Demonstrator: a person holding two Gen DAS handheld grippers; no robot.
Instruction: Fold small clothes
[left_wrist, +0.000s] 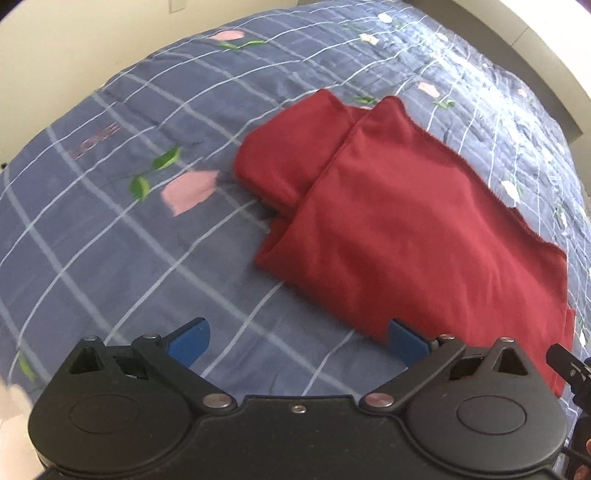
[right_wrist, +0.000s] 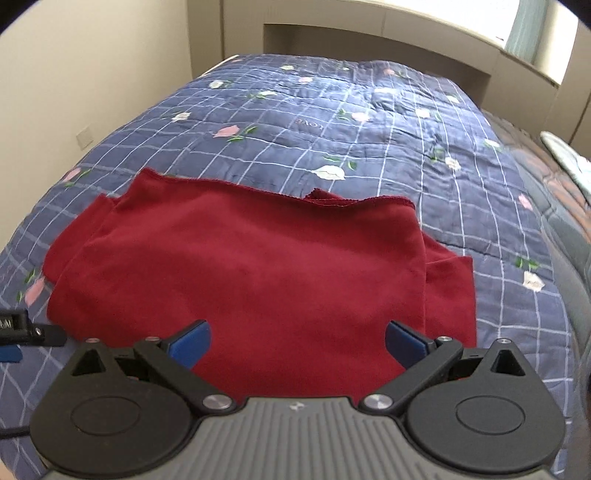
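A dark red garment (left_wrist: 402, 221) lies folded over on the blue checked bedspread (left_wrist: 110, 229), one sleeve sticking out at its far left. My left gripper (left_wrist: 297, 341) hangs open over bare bedspread just left of the garment's near edge, nothing between its blue pads (left_wrist: 190, 341). In the right wrist view the same red garment (right_wrist: 251, 266) fills the middle. My right gripper (right_wrist: 297, 341) stands open above its near part, its blue pads (right_wrist: 192, 341) apart and holding nothing. A piece of the left gripper (right_wrist: 22, 330) shows at the left edge.
The bedspread (right_wrist: 369, 147) has white grid lines and printed flowers and covers the bed. A cream headboard (right_wrist: 369, 40) stands at the far end, a wall (right_wrist: 74, 74) runs along the left. Another patterned cover (right_wrist: 561, 192) lies at the right edge.
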